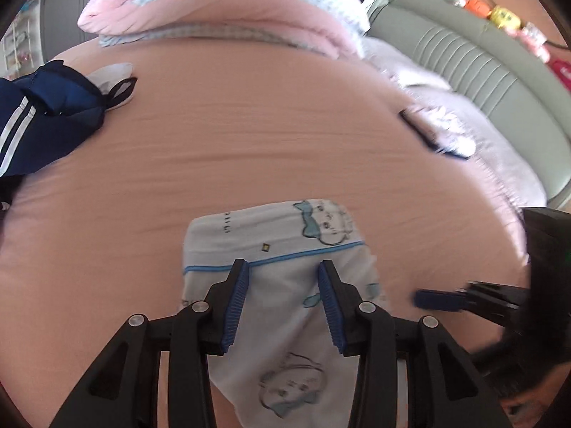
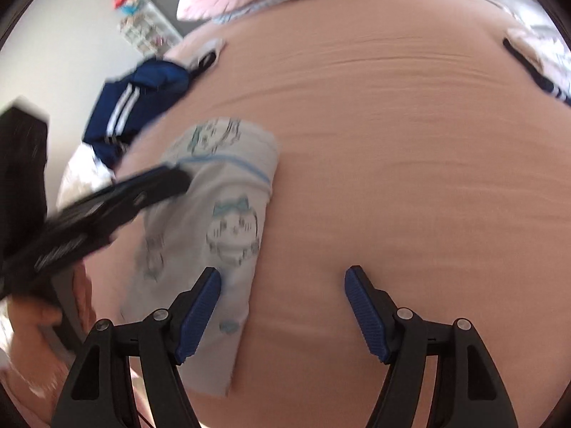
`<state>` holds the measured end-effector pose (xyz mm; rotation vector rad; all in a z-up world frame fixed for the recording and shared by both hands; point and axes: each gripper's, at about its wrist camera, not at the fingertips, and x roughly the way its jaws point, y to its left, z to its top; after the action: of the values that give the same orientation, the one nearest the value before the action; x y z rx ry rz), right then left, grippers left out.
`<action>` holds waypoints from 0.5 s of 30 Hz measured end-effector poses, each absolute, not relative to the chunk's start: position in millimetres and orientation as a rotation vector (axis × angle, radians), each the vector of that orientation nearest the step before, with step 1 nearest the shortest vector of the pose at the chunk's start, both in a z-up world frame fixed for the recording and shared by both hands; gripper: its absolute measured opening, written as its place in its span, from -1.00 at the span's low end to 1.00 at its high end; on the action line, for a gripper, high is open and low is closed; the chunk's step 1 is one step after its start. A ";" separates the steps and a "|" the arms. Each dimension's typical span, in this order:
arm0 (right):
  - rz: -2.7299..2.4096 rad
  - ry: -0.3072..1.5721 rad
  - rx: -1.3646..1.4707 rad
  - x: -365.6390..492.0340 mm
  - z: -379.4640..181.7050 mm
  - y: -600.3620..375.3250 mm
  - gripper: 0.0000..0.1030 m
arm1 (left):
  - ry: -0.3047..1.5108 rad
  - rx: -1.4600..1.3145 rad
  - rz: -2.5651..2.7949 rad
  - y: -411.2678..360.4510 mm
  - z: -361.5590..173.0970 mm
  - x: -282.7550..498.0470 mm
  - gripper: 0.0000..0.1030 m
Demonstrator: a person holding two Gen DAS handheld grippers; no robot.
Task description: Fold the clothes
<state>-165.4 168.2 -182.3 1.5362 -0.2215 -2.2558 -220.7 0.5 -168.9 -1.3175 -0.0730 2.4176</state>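
White cotton printed with cartoon faces, the small garment point(image 1: 285, 285) lies flat on the pink sheet point(image 1: 249, 142) at lower centre of the left wrist view; a blue-piped hem crosses it between the fingertips; it appears already folded into a narrow strip, so the step in hand is judged to be a mid-fold, with one more fold along its length likely remaining.

Left gripper point(image 1: 283, 267): jaws partly open, hovering over or resting on the cloth near the hem; nothing is clamped between the pads; actual contact cannot be told. Right gripper point(image 2: 282, 274): jaws wide apart; the left pad sits over the garment's right edge point(image 2: 228, 249), the right pad over bare sheet; it holds nothing.

Next move, as a judgement: each gripper must close on an edge or corner of the strip, pinching all layers, then carry it over evenly; a thin-layer pinch risks catching the sheet as well.

Farther off: a navy garment with white stripes point(image 1: 43, 121) at the left edge, unfolded; a pink quilt point(image 1: 214, 10) at the top; a grey headboard point(image 1: 481, 82) at upper right.
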 end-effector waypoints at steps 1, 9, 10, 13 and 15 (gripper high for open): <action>-2.261 -0.176 1.544 -157.8 -183.1 166.3 0.38 | -0.104 -1.317 2.425 -4.4 -170.5 -221.0 -0.17; -2.227 -0.186 1.489 -162.1 -161.3 183.9 0.39 | -0.147 -1.279 2.396 -7.9 -163.0 -187.4 -0.12; -2.250 -0.227 1.470 -175.9 -156.1 190.4 0.39 | -0.148 -1.282 2.375 -6.4 -164.8 -183.1 -0.12; -2.276 -0.160 1.460 -222.4 -153.1 192.3 0.39 | -0.149 -1.298 2.321 -2.5 -171.7 -171.1 -0.12; -2.228 -0.127 1.486 -244.5 -164.5 186.5 0.39 | -0.151 -1.342 2.322 -2.4 -183.4 -167.5 -0.12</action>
<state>-244.5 186.5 -164.5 1.4856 -0.1272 -2.2279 -167.5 -2.4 -183.4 -1.3415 -0.1510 2.3224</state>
